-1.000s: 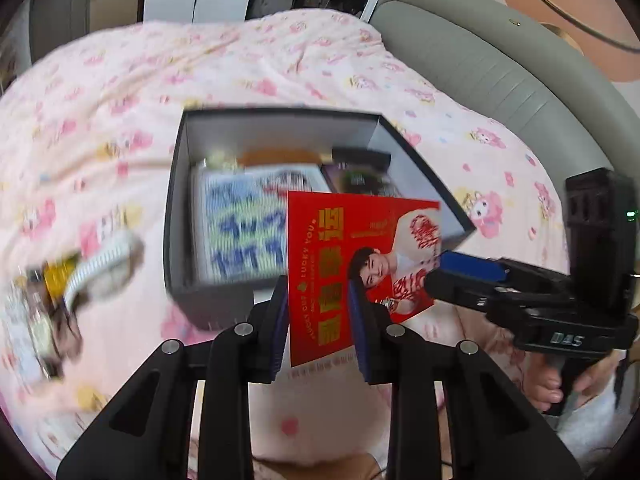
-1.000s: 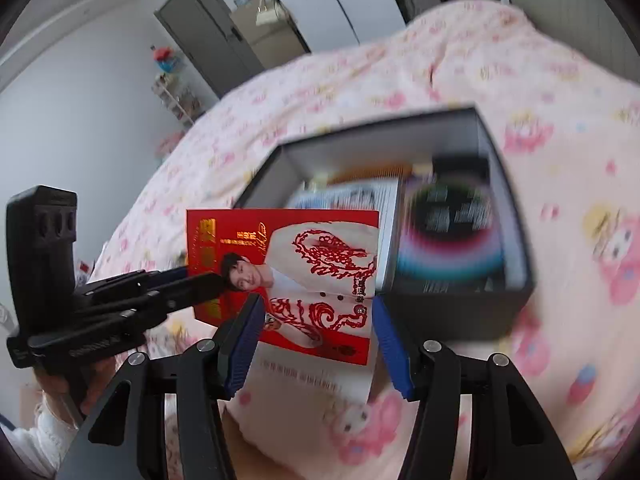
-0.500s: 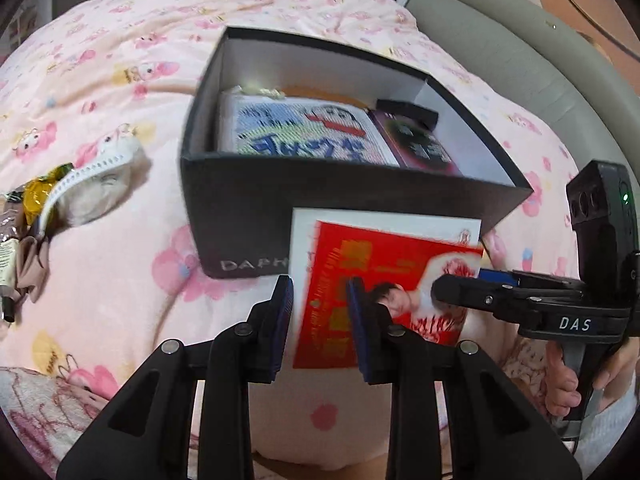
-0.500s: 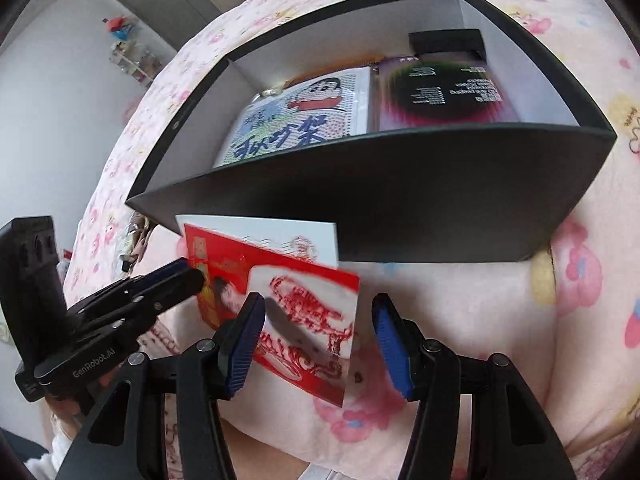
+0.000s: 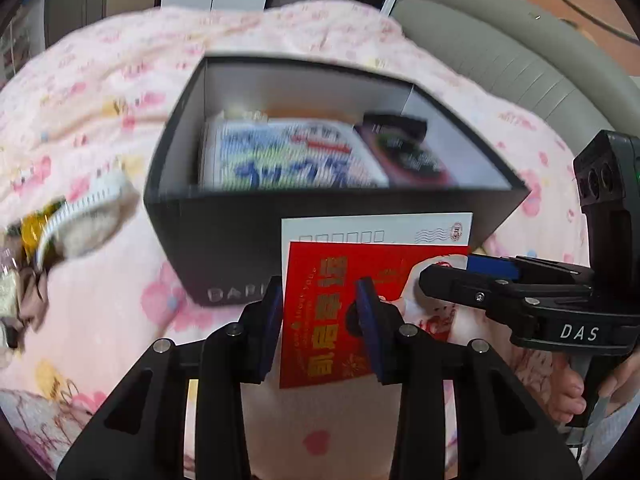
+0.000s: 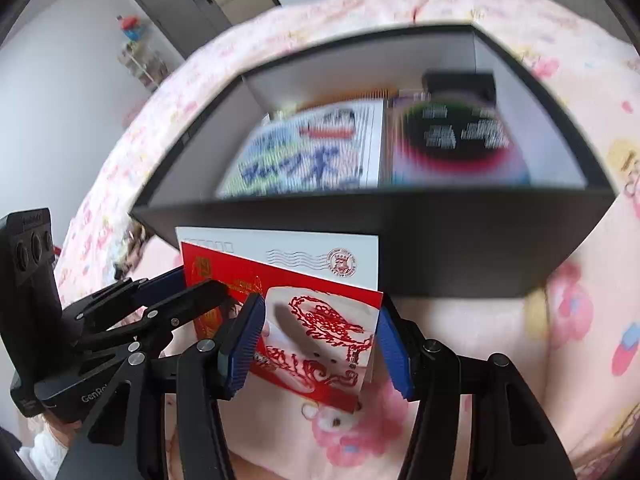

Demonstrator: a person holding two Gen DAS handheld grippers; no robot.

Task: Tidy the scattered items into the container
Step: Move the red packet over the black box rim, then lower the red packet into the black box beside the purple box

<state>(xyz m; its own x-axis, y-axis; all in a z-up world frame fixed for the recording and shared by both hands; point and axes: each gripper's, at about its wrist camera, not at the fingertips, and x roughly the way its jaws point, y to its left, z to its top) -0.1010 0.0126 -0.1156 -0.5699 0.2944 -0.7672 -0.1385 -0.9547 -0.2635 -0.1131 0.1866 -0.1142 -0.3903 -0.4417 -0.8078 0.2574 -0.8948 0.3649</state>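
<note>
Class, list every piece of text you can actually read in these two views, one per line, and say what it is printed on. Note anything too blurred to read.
"DAS": side of the right tool.
"DAP", rest hidden: front wall of the black box.
"GenRo", cut off: body of the left tool.
Gold characters on the red card: too blurred to read.
Round postmark on the white postcard: too small.
Booklets in the box: blurred.

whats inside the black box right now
In the black box: a cartoon-print booklet, a dark round-patterned card and a small black item behind. Anything beneath them is covered.
</note>
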